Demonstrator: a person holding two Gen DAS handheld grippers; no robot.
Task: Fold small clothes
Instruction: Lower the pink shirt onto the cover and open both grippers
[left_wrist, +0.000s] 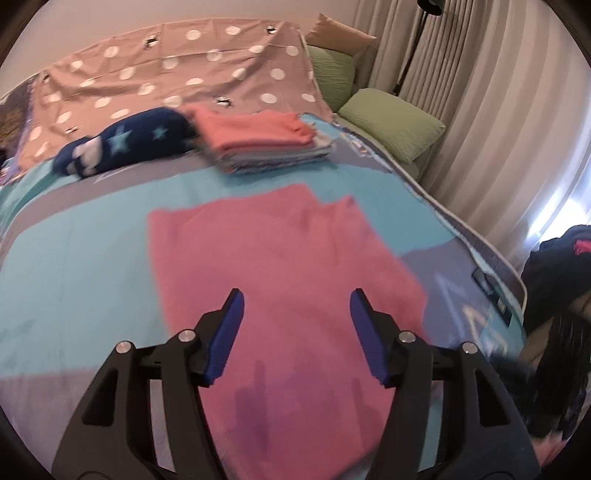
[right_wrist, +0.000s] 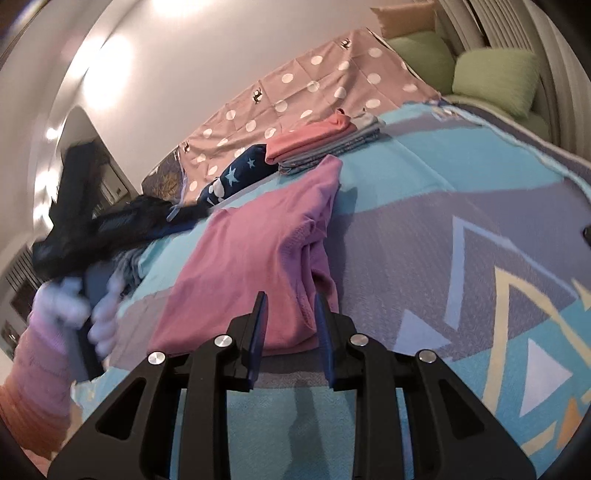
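Observation:
A pink garment (left_wrist: 280, 266) lies spread flat on the bed's blue and grey blanket (left_wrist: 74, 258). My left gripper (left_wrist: 295, 299) hovers open and empty just above its near part. In the right wrist view the same pink garment (right_wrist: 251, 266) lies partly folded with a raised ridge along its right side. My right gripper (right_wrist: 290, 299) is open, its blue pads standing either side of the garment's near right edge without clamping it. A stack of folded clothes topped by a coral piece (left_wrist: 255, 129) sits further back; it also shows in the right wrist view (right_wrist: 314, 138).
A navy star-patterned garment (left_wrist: 122, 144) lies left of the stack. A polka-dot sheet (left_wrist: 166, 74) and green pillows (left_wrist: 391, 122) are at the bed's head. Curtains (left_wrist: 480, 110) run along the right. The left hand-held gripper with a gloved hand (right_wrist: 74, 258) appears blurred at left.

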